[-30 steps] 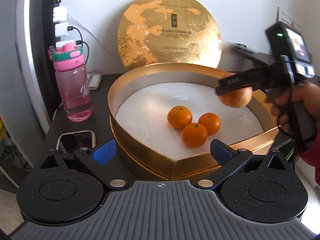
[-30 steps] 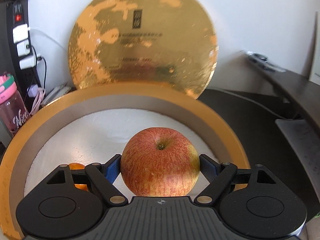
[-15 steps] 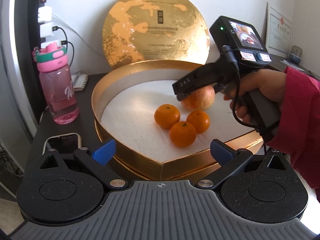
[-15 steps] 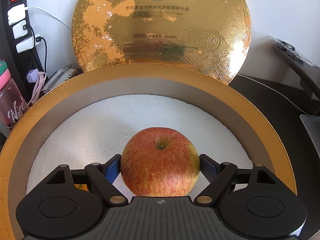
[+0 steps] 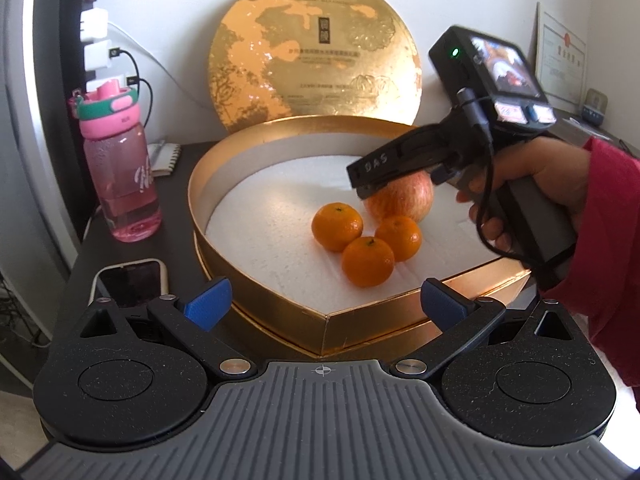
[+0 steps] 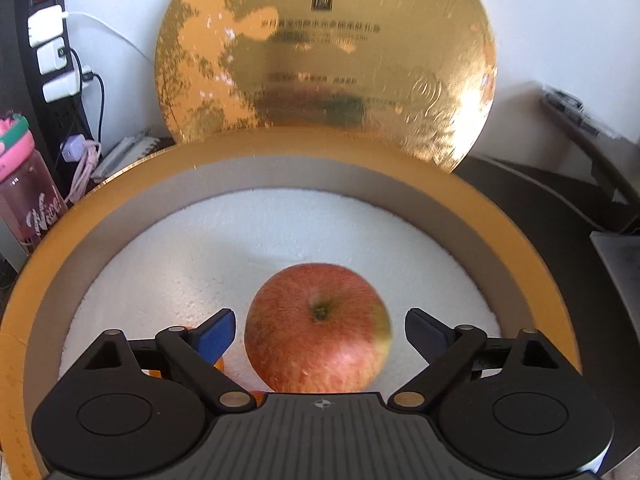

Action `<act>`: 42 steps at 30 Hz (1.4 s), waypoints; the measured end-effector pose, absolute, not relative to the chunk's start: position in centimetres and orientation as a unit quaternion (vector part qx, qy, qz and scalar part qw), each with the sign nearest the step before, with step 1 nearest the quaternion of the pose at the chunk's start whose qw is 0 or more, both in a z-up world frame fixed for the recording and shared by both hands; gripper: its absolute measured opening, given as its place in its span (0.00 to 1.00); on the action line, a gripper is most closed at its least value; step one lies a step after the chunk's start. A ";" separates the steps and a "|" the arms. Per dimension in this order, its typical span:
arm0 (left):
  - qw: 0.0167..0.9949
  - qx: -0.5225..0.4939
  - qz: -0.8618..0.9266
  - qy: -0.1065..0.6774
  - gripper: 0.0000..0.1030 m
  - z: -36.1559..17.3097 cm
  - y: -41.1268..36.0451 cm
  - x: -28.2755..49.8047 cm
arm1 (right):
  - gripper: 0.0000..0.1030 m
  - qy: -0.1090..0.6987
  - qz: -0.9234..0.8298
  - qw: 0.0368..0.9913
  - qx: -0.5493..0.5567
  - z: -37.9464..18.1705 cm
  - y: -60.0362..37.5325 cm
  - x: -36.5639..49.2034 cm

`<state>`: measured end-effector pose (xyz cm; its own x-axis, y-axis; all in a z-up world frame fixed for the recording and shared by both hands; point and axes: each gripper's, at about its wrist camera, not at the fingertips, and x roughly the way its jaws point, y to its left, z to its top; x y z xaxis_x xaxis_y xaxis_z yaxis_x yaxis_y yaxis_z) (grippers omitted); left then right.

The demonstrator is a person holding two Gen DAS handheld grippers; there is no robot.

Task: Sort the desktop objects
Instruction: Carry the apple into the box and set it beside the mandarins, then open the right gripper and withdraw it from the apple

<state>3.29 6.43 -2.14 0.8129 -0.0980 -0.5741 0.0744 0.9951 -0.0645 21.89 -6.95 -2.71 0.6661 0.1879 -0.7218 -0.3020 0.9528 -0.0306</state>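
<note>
Right gripper [image 6: 318,332]: tilted down over the gold box [image 5: 256,300]; jaws had just been opening, pads clear of the apple [image 6: 318,328] between them.
Right hand [image 5: 532,184]: wrapped around the handle, red sleeve [image 5: 608,248] at the wrist.
Apple: resting on the white foam liner [image 5: 272,232], touching the three oranges [image 5: 366,262].
Left gripper [image 5: 324,304]: held before the box's point, fingers wide, nothing between.

You see a glossy gold-foil box [image 5: 276,308] lined with rough white foam [image 5: 272,240], and a translucent pink plastic bottle [image 5: 120,176].
</note>
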 end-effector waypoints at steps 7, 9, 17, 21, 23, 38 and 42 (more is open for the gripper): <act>0.952 -0.016 -0.045 0.302 1.00 -1.9 6.2 2.5 | 0.93 0.354 0.126 0.925 -0.051 -0.7 -9.3 18.5; 0.952 -0.016 -0.046 0.302 1.00 -1.8 6.1 2.3 | 0.94 0.346 0.126 0.929 -0.042 -0.3 -10.0 17.4; 0.952 -0.014 -0.049 0.303 1.00 -1.5 5.6 1.6 | 0.95 0.337 0.131 0.932 -0.008 -0.2 -11.8 13.6; 0.951 -0.013 -0.050 0.306 1.00 -1.4 5.4 1.3 | 0.95 0.340 0.131 0.931 0.000 -0.5 -12.0 12.5; 0.950 -0.013 -0.049 0.308 1.00 -1.4 5.3 1.2 | 0.95 0.339 0.130 0.932 -0.001 -0.5 -12.1 12.1; 0.945 0.001 -0.023 0.327 1.00 -1.3 4.3 0.8 | 0.95 0.323 0.139 0.936 -0.004 -0.5 -13.6 9.8; 0.945 0.008 -0.025 0.326 1.00 -1.1 3.5 0.6 | 0.95 0.318 0.136 0.938 0.000 -0.3 -14.7 9.3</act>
